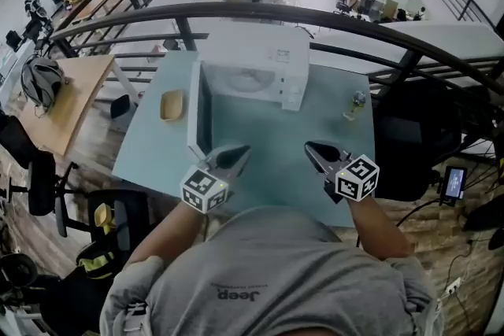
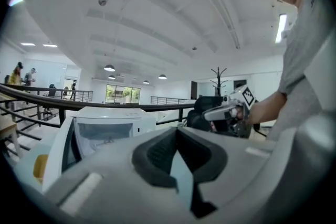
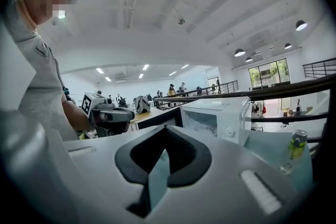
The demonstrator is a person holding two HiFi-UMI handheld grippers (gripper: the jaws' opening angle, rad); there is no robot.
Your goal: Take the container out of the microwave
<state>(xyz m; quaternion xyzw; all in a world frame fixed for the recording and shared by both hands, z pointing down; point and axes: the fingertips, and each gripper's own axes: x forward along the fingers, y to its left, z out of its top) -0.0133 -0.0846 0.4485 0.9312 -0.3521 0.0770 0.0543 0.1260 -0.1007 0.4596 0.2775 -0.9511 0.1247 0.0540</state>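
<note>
- While my left gripper (image 1: 241,152) and right gripper (image 1: 312,146) hover over the near edge of the pale blue-green tabletop (image 1: 276,130), at about 7 and 5 o'clock, the task looks to be in its early part.
- Done, as far as I can judge: the white box-shaped microwave oven (image 1: 260,51) at 12 o'clock stands open. Its door (image 1: 197,110) is swung out toward 8 o'clock, so the cavity (image 1: 248,81) is open to me.
- Both grippers have their dark pads drawn close together, with only a thin sliver of table between them and nothing held.
- The container is not in either gripper. I take it to be inside the cavity, where I see only a pale, washed-out interior and cannot make out its outline.
- Left to do: reach to 12 o'clock, spread one pair of jaws, grip the container, draw it out past the door and set it on the table.
- Off the path are a flat yellow object (image 1: 172,105) at 10 o'clock, beyond the door, and a small green-and-silver drink can (image 1: 358,99) at 2 o'clock; neither touches the oven.
</note>
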